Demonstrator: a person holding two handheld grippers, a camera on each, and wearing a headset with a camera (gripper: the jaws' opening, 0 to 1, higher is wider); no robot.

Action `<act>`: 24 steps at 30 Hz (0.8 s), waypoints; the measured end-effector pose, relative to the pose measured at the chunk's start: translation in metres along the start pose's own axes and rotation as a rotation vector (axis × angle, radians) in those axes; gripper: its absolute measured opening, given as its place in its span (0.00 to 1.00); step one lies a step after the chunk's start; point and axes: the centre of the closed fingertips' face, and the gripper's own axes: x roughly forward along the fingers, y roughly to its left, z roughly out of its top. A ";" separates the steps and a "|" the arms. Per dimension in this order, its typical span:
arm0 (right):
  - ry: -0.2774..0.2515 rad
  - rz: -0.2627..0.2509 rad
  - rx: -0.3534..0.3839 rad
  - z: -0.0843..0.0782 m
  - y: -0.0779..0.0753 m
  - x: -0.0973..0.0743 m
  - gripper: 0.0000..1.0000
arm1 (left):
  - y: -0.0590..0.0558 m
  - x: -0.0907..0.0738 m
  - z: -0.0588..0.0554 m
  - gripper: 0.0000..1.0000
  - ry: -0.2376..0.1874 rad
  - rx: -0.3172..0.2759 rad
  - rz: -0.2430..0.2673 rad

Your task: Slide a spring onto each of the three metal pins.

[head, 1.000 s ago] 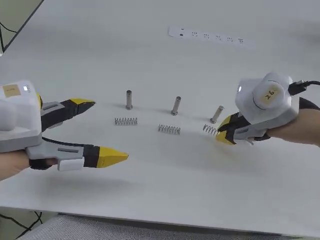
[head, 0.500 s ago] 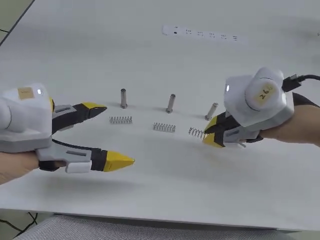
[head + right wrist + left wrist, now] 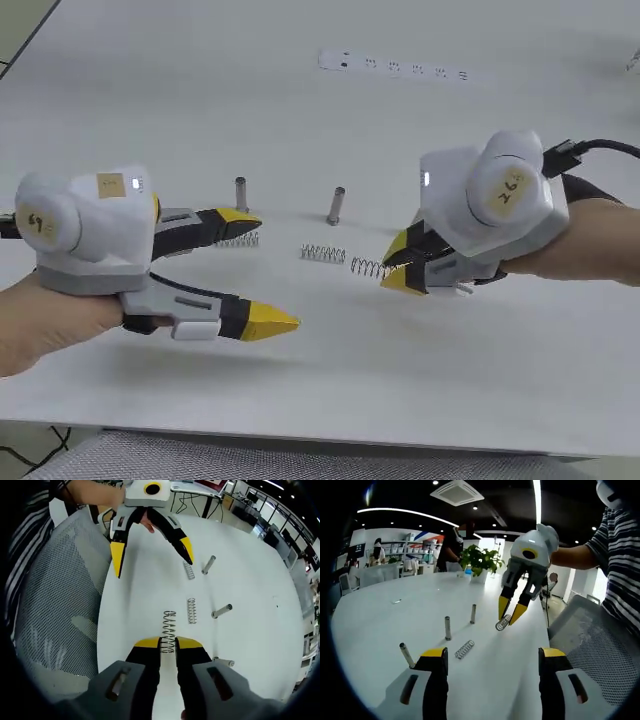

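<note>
The white worktop (image 3: 420, 400) carried everything. Over its near left part hovered the left gripper (image 3: 275, 270), jaws spread wide with nothing between them. Toward the right side, the right gripper (image 3: 392, 272) was clenched on one end of a spring (image 3: 366, 267), which stuck out past the yellow tips toward the left gripper. A power strip (image 3: 392, 68) lay near the far edge. The left pin (image 3: 241, 193) and middle pin (image 3: 336, 205) stood upright; the third pin (image 3: 224, 662) stood just beside the right gripper. The middle spring (image 3: 322, 253) lay flat before the middle pin, and the left spring (image 3: 238, 240) lay by the left gripper's far jaw tip.
</note>
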 end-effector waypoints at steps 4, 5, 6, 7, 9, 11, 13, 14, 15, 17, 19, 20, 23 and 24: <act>-0.007 0.000 -0.014 0.004 0.000 0.000 0.13 | -0.005 0.013 0.001 0.67 0.008 0.029 -0.033; -0.008 0.000 -0.015 0.005 0.000 0.000 0.13 | -0.006 0.015 0.002 0.66 0.006 0.030 -0.037; -0.011 0.000 -0.017 0.006 0.000 -0.001 0.13 | -0.007 0.018 0.003 0.64 0.004 0.030 -0.047; -0.012 0.002 -0.019 0.007 0.000 -0.001 0.13 | -0.009 0.021 0.004 0.62 0.002 0.036 -0.056; -0.016 0.005 -0.026 0.009 0.002 0.000 0.13 | -0.012 0.026 0.006 0.56 -0.005 0.056 -0.071; -0.017 0.008 -0.035 0.010 0.003 0.000 0.13 | -0.015 0.030 0.010 0.50 -0.025 0.072 -0.085; -0.021 0.009 -0.039 0.011 0.004 0.000 0.13 | -0.016 0.034 0.012 0.45 -0.034 0.072 -0.096; -0.022 0.010 -0.041 0.011 0.005 0.000 0.13 | -0.016 0.035 0.012 0.43 -0.035 0.073 -0.099; -0.024 0.012 -0.049 0.011 0.006 0.000 0.13 | -0.017 0.038 0.012 0.42 -0.037 0.073 -0.104; -0.024 0.015 -0.053 0.012 0.008 0.000 0.13 | -0.018 0.041 0.013 0.38 -0.038 0.075 -0.110; -0.024 0.015 -0.057 0.012 0.008 -0.001 0.13 | -0.019 0.043 0.015 0.34 -0.047 0.075 -0.119; -0.025 0.015 -0.058 0.012 0.008 -0.001 0.13 | -0.019 0.044 0.016 0.32 -0.051 0.077 -0.120; -0.032 0.015 -0.059 0.014 0.010 -0.003 0.13 | -0.021 0.047 0.019 0.28 -0.058 0.079 -0.131; -0.033 0.015 -0.060 0.014 0.010 -0.003 0.13 | -0.022 0.048 0.019 0.26 -0.058 0.082 -0.136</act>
